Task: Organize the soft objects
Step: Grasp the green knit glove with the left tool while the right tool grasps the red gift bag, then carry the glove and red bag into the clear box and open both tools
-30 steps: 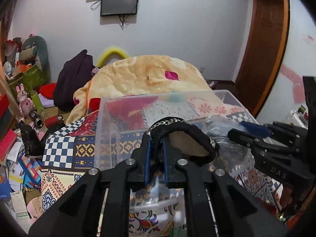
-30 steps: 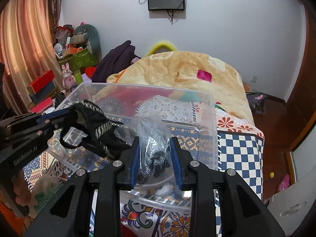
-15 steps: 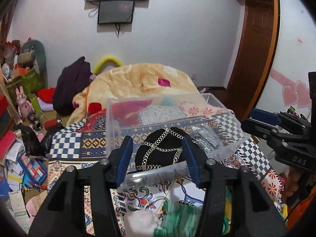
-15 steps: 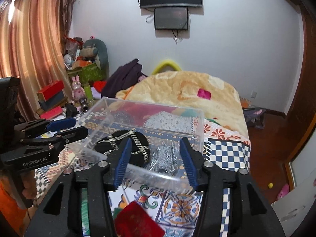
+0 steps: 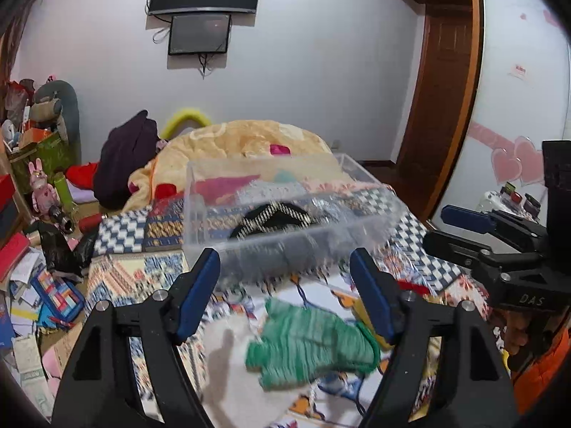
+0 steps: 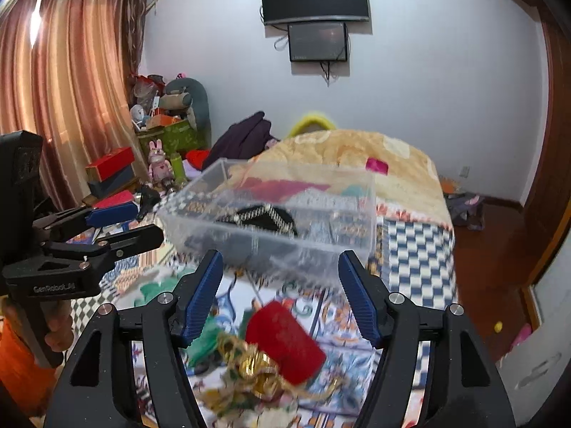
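Hovering wide open and empty, the left gripper (image 5: 285, 285) and right gripper (image 6: 280, 285) are facing the clear bin (image 5: 285, 214) at 12 o'clock. A black item (image 5: 274, 215) is lying inside; green cloth (image 5: 307, 342) and red pouch (image 6: 285, 342) are waiting outside.

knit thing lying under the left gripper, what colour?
Green. The knit cloth lies on the patterned bedspread; the left wrist view shows it best.

"DAS" on right gripper (image 5: 460, 224); "GenRobot.AI" on left gripper (image 6: 117, 223).
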A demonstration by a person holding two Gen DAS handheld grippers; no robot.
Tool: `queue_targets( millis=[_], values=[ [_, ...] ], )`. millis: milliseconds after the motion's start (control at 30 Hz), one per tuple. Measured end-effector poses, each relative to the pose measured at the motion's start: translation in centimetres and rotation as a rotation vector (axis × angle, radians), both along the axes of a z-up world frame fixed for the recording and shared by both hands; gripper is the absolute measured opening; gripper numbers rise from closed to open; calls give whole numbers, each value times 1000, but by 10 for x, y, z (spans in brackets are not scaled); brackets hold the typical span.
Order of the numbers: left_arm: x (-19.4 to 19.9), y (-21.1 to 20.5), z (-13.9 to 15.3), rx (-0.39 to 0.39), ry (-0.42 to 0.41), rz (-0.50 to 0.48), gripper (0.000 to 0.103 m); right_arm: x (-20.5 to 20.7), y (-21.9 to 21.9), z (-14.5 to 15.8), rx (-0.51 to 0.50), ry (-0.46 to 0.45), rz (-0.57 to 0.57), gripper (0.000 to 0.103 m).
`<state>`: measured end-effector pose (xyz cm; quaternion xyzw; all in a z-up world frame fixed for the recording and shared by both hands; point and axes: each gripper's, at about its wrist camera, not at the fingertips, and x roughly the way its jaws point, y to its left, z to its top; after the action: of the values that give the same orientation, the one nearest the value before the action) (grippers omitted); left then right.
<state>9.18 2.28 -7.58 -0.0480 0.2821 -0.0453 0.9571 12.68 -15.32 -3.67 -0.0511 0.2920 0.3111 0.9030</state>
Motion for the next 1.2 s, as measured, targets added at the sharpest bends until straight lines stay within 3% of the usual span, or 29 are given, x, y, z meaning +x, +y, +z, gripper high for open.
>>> queue_targets(
  millis=[400,633,933,1200],
  values=[
    [-14,-10,-48,-47,95,-13,75,-13,-15,-51,10,152,-2,64],
    [-15,-9,-62,-55,110,-2,74,-15,-16,-61,24,192,16,41],
    [-15,-12,-68,-19,104,-2,35,-16,-16,-57,43,180,16,27],
    [-26,-18,-54,-2,41,-15,29,-18,-25,-42,75,140,0,27]
  ],
)
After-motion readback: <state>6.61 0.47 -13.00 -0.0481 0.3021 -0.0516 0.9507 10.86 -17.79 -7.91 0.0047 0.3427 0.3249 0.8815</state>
